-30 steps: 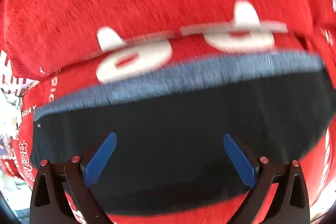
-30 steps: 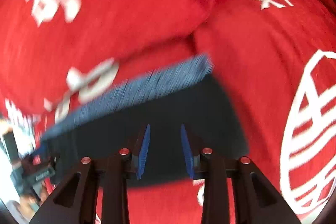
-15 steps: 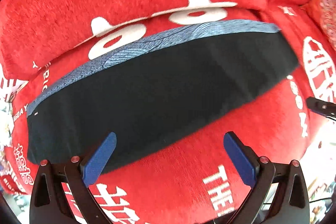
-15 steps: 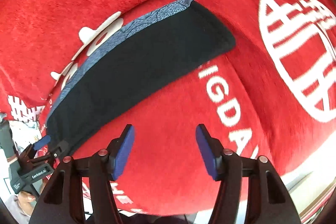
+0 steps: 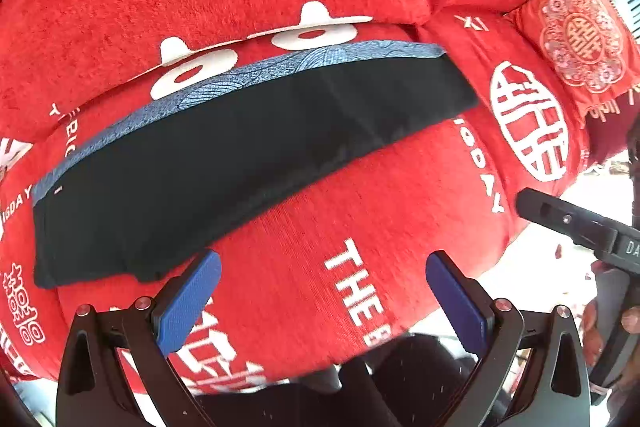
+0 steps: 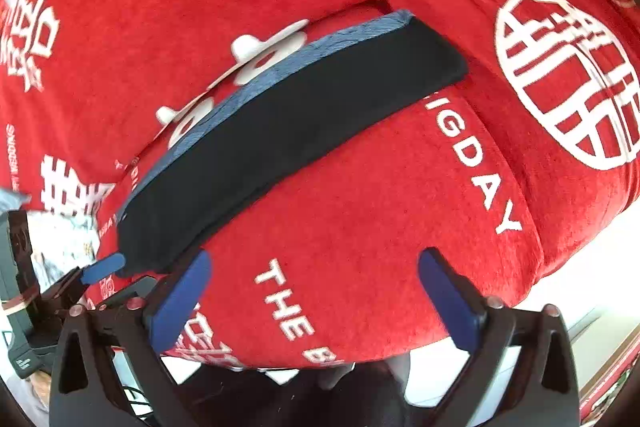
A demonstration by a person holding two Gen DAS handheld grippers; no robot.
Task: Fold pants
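Currently, the pants [image 5: 248,147] are lying folded into one long, narrow black band across the seat of a red sofa cover [image 5: 360,219] printed with white characters and lettering. A blue-grey patterned strip is running along the band's far edge, the edge turned away from both tools. From the left tool [image 5: 324,301], the band is sitting ahead and angling up toward the right, with its near left corner just beyond the tip of the left blue pad; that pad is not touching the fabric, as far as the view shows. The left tool is standing released, its two blue pads spread wide with only red cover showing between them. The right tool [image 6: 316,297] is likewise released and its jaws are opening at this moment, with nothing between them but red cover and the white word "THE" [image 6: 286,301]. From the right tool, the band is lying ahead and to the left, well clear of the right pad, its lower end passing near the left pad's tip. A round white emblem [image 6: 568,83] is showing ahead and to the right of the right tool. An embroidered red cushion [image 5: 576,43] is resting far ahead on the right of the left tool. Each tool is appearing at the edge of the other's view.
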